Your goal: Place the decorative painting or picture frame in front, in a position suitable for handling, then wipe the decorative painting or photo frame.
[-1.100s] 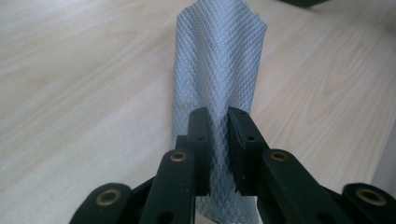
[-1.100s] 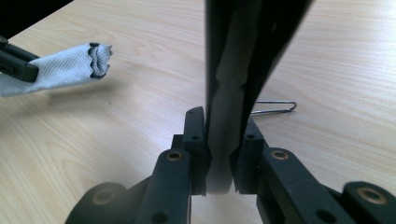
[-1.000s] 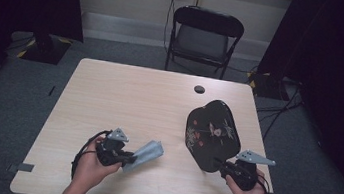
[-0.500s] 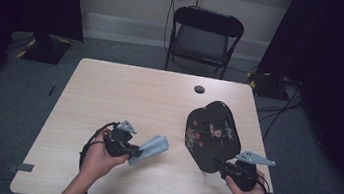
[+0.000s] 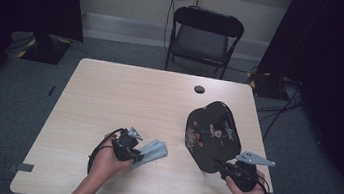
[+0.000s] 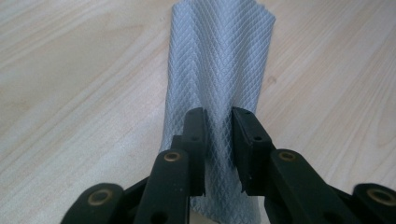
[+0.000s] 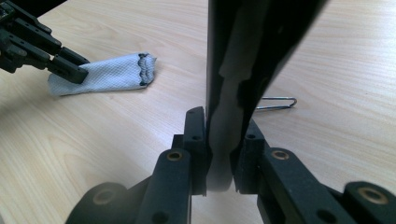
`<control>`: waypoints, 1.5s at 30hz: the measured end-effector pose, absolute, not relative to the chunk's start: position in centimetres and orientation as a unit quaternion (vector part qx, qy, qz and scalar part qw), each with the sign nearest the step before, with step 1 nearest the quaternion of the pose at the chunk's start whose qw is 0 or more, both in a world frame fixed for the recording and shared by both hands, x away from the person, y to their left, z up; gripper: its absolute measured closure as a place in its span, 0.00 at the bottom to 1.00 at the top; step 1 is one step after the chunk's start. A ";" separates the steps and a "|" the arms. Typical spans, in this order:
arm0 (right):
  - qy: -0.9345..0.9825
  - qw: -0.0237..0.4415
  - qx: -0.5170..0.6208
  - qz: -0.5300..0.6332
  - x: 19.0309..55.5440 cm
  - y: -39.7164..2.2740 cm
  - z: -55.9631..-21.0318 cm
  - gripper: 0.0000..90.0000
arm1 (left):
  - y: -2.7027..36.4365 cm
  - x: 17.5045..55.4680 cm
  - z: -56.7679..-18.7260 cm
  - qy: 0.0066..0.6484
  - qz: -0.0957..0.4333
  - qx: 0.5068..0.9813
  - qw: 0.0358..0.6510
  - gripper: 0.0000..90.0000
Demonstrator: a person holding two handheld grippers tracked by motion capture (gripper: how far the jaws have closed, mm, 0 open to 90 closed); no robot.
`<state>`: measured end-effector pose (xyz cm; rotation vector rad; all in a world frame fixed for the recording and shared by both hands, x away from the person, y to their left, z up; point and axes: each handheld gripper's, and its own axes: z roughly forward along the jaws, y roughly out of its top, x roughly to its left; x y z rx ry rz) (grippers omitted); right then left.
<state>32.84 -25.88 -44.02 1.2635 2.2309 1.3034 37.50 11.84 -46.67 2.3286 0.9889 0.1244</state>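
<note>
A folded grey mesh cloth (image 5: 151,152) (image 6: 215,70) lies on the wooden table (image 5: 129,96) near the front left. My left gripper (image 5: 136,156) (image 6: 218,116) is low over its near end. Its jaws have just been opening and stand slightly apart, with a ridge of the cloth between them. My right gripper (image 5: 222,168) (image 7: 219,121) is shut on the rim of a black plate (image 5: 213,132) (image 7: 243,56) with a red-and-white painted pattern. The plate stands tilted up on edge at the front right. The right gripper view also takes in the cloth (image 7: 102,74) and the left gripper (image 7: 70,70) farther off.
A bent metal wire clip (image 7: 276,102) lies on the table just behind the plate. A small black round disc (image 5: 199,89) sits near the table's far edge. A black folding chair (image 5: 203,35) stands beyond the table.
My left gripper has moved right and down with the cloth, which now rests on the table, and its jaws have parted a little. The right gripper and plate have not moved.
</note>
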 end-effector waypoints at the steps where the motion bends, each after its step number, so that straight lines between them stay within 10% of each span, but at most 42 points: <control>1: 0.769 0.132 0.435 0.449 32.8 -25.9 -44.0 0.88 | 11.8 37.5 -46.7 0.372 0.046 0.878 0.296 0.84; 45: 0.771 0.132 0.435 0.446 33.0 -25.8 -43.8 0.88 | 9.9 39.3 -41.0 0.371 0.015 0.866 0.336 0.89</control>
